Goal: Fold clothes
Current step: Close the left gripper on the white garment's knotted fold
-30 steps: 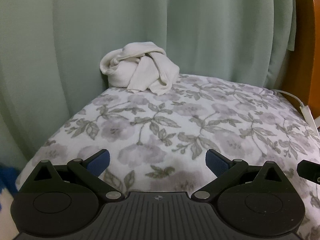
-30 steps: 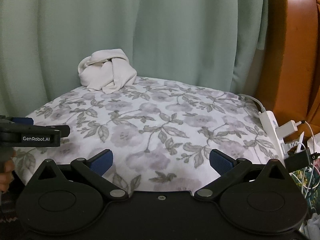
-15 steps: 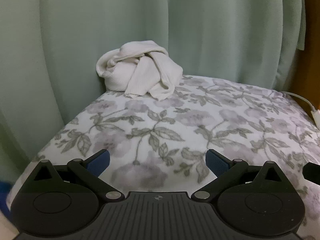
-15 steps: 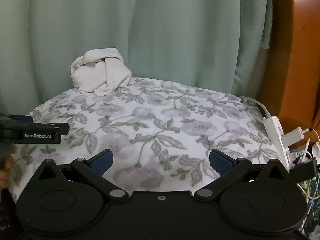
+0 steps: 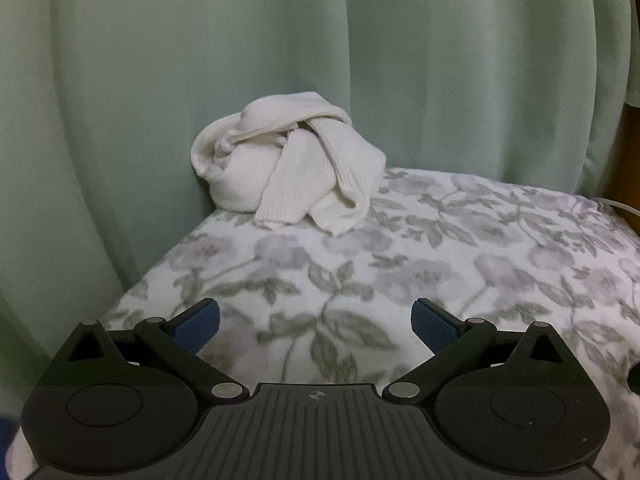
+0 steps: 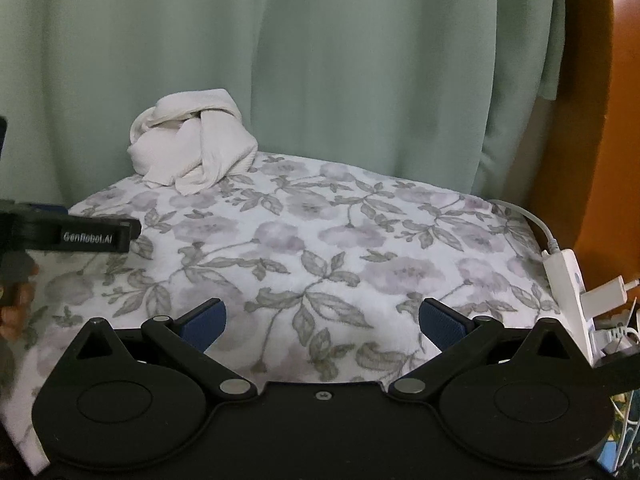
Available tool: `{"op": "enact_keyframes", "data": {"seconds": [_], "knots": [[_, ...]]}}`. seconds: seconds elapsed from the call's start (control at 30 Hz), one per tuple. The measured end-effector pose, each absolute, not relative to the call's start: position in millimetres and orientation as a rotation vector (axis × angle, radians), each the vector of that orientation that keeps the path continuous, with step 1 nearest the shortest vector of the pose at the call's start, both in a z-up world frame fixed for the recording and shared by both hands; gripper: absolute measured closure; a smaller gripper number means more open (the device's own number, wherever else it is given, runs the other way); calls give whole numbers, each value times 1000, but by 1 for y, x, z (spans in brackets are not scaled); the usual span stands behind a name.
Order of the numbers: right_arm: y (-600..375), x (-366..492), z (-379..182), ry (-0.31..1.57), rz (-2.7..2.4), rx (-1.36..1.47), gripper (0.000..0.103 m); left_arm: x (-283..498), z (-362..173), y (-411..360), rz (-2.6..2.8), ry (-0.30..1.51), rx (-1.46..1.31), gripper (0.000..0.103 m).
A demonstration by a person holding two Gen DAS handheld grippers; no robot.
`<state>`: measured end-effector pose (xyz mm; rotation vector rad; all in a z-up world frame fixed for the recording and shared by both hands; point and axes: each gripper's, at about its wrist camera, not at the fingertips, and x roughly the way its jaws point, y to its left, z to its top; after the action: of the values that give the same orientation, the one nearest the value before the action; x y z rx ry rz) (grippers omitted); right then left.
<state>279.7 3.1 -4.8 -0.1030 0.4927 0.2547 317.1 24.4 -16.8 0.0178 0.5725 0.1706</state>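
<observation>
A cream ribbed knit garment (image 5: 288, 166) lies bunched in a knot at the far left corner of a floral blanket (image 5: 440, 264), against the green curtain. In the right wrist view the same garment (image 6: 192, 140) sits far back on the left. My left gripper (image 5: 315, 326) is open over the blanket, well short of the garment, nothing between its blue pads. My right gripper (image 6: 322, 326) is open too, over the blanket's near edge. The left gripper's black body (image 6: 68, 234) shows at the left edge of the right wrist view, with a hand behind it.
A green curtain (image 6: 320, 60) hangs right behind the blanket. An orange-brown headboard (image 6: 616, 140) stands at the right. A white power strip (image 6: 568, 292) with plugs and cables lies off the blanket's right edge. The blanket (image 6: 340, 240) between grippers and garment is flat.
Both grippers have moved forward toward the garment, which now looks larger; the left one has advanced more. Both jaws stayed open and the garment has not moved.
</observation>
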Motion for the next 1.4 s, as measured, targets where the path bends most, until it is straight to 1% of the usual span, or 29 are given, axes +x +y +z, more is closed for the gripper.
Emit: {"op": "enact_keyframes", "data": {"seconds": [0.87, 1.2, 1.4], "knots": [[6, 341, -11, 520, 242, -132, 1, 440, -13, 64, 242, 526, -26, 0], [8, 355, -15, 531, 241, -147, 1, 471, -27, 87, 252, 502, -74, 0], [9, 360, -19, 537, 242, -158, 1, 483, -21, 88, 241, 476, -80, 0]]}}
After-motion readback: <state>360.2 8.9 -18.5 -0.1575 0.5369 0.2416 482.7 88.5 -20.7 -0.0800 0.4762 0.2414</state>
